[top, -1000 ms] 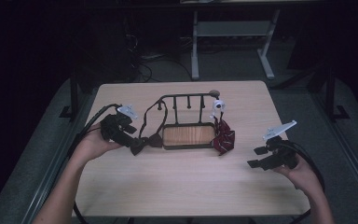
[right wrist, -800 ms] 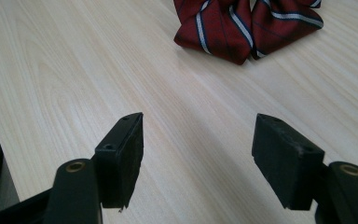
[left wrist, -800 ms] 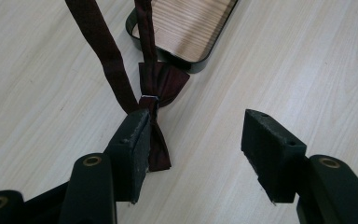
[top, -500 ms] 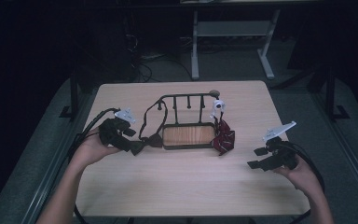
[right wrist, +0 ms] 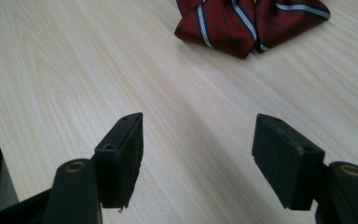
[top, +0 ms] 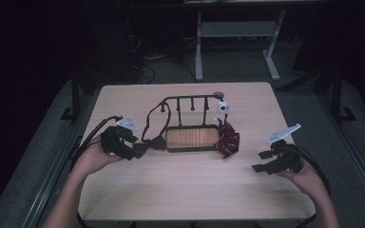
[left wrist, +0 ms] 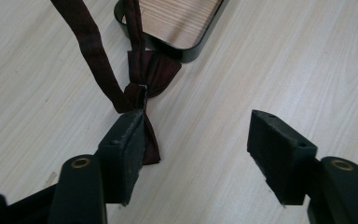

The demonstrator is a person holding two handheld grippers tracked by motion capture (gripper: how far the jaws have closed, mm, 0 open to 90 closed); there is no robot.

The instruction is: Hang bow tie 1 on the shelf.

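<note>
The left gripper (left wrist: 196,154) has just been opening, letting go of the dark bow tie (left wrist: 142,88). Right gripper (right wrist: 198,158) waits, jaws spread; it should grab the striped tie (right wrist: 242,23) next.

matt cloth bow tie (left wrist: 144,79) on smooth wood table (left wrist: 270,60)

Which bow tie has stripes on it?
The red bow tie at the stand's right end, with white and navy stripes; the dark maroon bow tie is plain.
</note>
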